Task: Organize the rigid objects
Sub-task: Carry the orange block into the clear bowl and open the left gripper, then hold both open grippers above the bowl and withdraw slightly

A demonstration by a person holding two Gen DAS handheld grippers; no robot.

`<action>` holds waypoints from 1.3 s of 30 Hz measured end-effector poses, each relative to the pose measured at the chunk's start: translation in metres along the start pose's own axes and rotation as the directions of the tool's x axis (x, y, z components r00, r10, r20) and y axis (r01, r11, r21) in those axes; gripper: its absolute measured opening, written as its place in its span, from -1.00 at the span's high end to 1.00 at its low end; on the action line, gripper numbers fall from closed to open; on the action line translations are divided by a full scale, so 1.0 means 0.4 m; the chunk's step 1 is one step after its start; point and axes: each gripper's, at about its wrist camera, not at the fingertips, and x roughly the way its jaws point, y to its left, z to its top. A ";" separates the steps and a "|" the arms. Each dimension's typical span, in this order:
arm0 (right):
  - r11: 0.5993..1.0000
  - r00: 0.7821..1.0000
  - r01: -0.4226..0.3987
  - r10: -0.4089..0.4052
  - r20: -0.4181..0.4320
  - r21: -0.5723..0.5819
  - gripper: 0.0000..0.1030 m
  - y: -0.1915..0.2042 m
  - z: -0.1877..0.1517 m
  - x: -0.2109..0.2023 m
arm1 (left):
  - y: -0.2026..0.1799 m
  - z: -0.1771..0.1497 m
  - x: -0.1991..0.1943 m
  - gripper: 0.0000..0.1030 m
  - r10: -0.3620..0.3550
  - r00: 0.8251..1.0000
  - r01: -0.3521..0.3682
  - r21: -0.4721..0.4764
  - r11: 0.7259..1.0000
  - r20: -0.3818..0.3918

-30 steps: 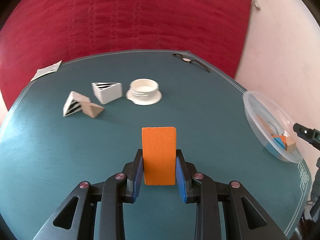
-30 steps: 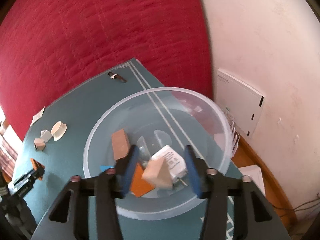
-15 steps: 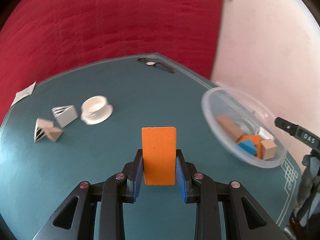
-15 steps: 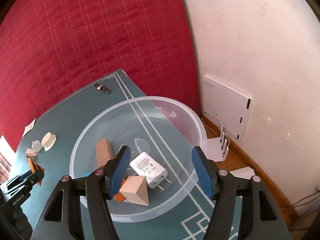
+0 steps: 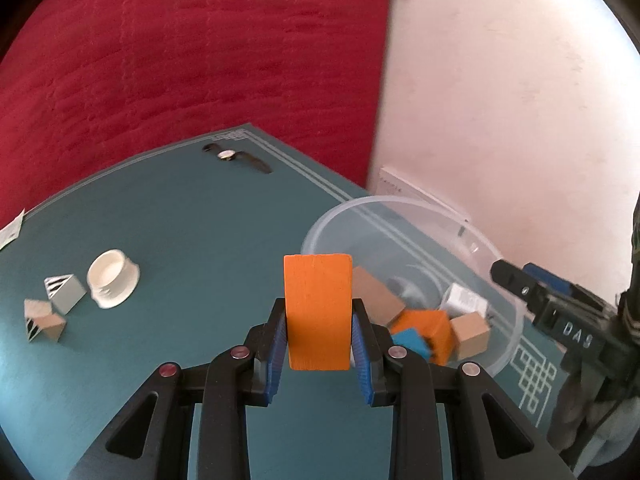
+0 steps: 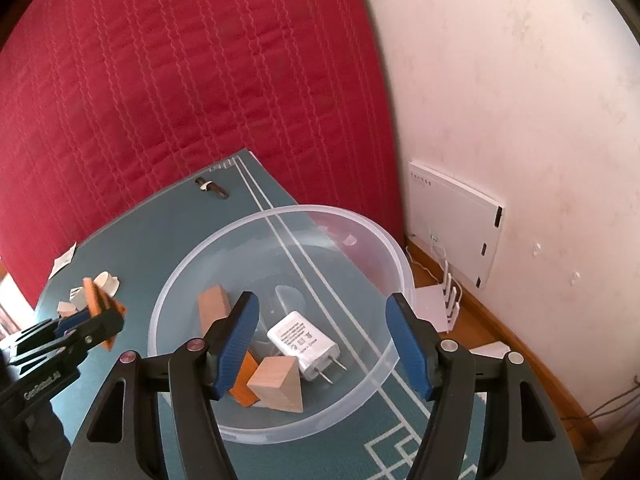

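My left gripper [image 5: 319,346] is shut on an orange block [image 5: 318,310] and holds it above the teal table, just left of a clear plastic bowl [image 5: 516,320]. The bowl [image 6: 384,240] holds wooden blocks [image 6: 276,386], an orange piece [image 5: 428,330], a blue piece [image 5: 412,340] and a white charger [image 6: 302,338]. My right gripper [image 6: 324,342] is open and empty above the bowl. The left gripper with its orange block [image 6: 96,300] shows at the left of the right wrist view. Two striped wedges [image 5: 64,298] and a tan block [image 5: 50,322] lie at the far left.
A white round lid [image 5: 113,283] lies beside the wedges. A wristwatch [image 5: 236,157] lies near the table's far edge. A paper slip [image 5: 10,232] is at the left edge. A red quilted surface and a white wall stand behind; a white router [image 6: 456,220] sits by the wall.
My left gripper has swung right with the orange block, bringing the bowl close. My right gripper opened wide, dropped the tan wedge into the bowl and pulled back.
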 end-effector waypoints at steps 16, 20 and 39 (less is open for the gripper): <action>1.000 1.000 -0.008 0.008 0.005 -0.012 -0.49 -0.002 -0.008 0.003 | -0.036 0.037 0.054 -0.52 -0.027 1.000 0.027 0.003 1.000 0.007; 1.000 1.000 -0.001 0.001 0.003 -0.004 -0.56 -0.001 -0.006 0.003 | -0.034 0.029 0.054 -0.62 0.004 1.000 -0.004 0.020 1.000 0.010; 1.000 1.000 0.001 -0.001 -0.011 -0.016 -0.57 0.004 -0.018 0.007 | -0.032 0.000 0.032 -0.89 0.105 0.993 -0.108 0.066 0.992 0.054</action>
